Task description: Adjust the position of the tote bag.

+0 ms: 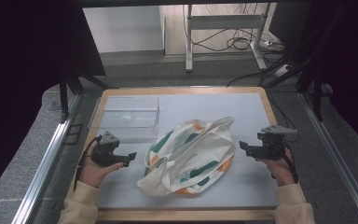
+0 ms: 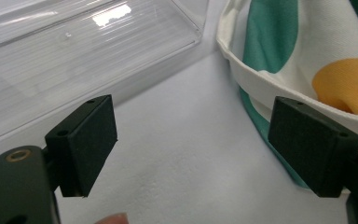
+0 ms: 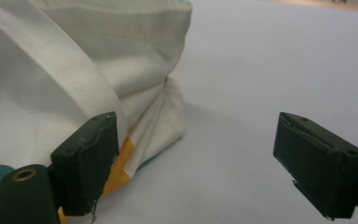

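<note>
Bag [image 1: 189,156] lies before tray [image 1: 126,112].

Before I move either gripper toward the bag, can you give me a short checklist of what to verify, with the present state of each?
1. Left gripper open: ok, jaws stand wide apart.
2. Right gripper open: ok, jaws stand wide apart.
3. Both grippers hold nothing: ok.
4. Bag lies between the grippers on the table: ok.
5. Clear box stands apart from the bag: ok, beyond the left gripper.
6. What the bag contains: cannot tell.
</note>
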{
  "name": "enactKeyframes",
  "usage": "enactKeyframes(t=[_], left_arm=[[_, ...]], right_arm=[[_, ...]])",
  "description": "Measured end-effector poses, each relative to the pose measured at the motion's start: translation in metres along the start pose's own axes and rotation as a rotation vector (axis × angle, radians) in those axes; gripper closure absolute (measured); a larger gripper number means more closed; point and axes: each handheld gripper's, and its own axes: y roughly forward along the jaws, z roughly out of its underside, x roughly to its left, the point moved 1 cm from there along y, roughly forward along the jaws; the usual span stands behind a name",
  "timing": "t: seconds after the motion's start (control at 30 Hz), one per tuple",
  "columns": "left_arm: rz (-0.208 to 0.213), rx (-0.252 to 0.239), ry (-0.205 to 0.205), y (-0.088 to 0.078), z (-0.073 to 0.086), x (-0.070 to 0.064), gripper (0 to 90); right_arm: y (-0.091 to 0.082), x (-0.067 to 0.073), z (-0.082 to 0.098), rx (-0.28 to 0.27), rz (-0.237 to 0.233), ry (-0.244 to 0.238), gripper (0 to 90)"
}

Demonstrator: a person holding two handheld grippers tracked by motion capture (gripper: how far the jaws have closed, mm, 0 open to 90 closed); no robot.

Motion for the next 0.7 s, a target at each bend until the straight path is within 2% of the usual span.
enactKeyframes(t=[0.07, 0.13, 0.27, 0.37, 0.47, 0.57, 0.7], left_arm=[[-0.005, 0.001, 0.013, 0.002, -0.001, -0.001, 15.9], [-0.016, -0.005, 0.020, 0.002, -0.002, -0.002, 15.8], [-0.006, -0.009, 0.004, 0.000, 0.000, -0.001, 18.1], [-0.014, -0.006, -0.002, -0.004, -0.001, 0.001, 19.1], [-0.016, -0.024, 0.000, -0.009, -0.002, 0.000, 20.9], [-0.008, -0.028, 0.007, -0.010, -0.003, -0.003, 19.5], [0.027, 0.005, 0.025, -0.010, -0.006, -0.013, 20.5]], right_arm=[[-0.003, 0.000, 0.000, -0.016, -0.009, -0.006, 16.1], [-0.002, 0.000, 0.002, -0.007, -0.020, -0.011, 16.5], [0.001, -0.001, 0.004, 0.009, -0.026, -0.030, 17.2], [0.001, -0.004, 0.007, 0.009, -0.021, -0.022, 17.7], [0.001, -0.006, 0.010, 0.023, -0.013, -0.009, 18.2], [0.000, -0.003, 0.014, 0.046, -0.006, -0.015, 18.4], [0.000, 0.000, 0.016, 0.047, -0.013, -0.013, 19.1]])
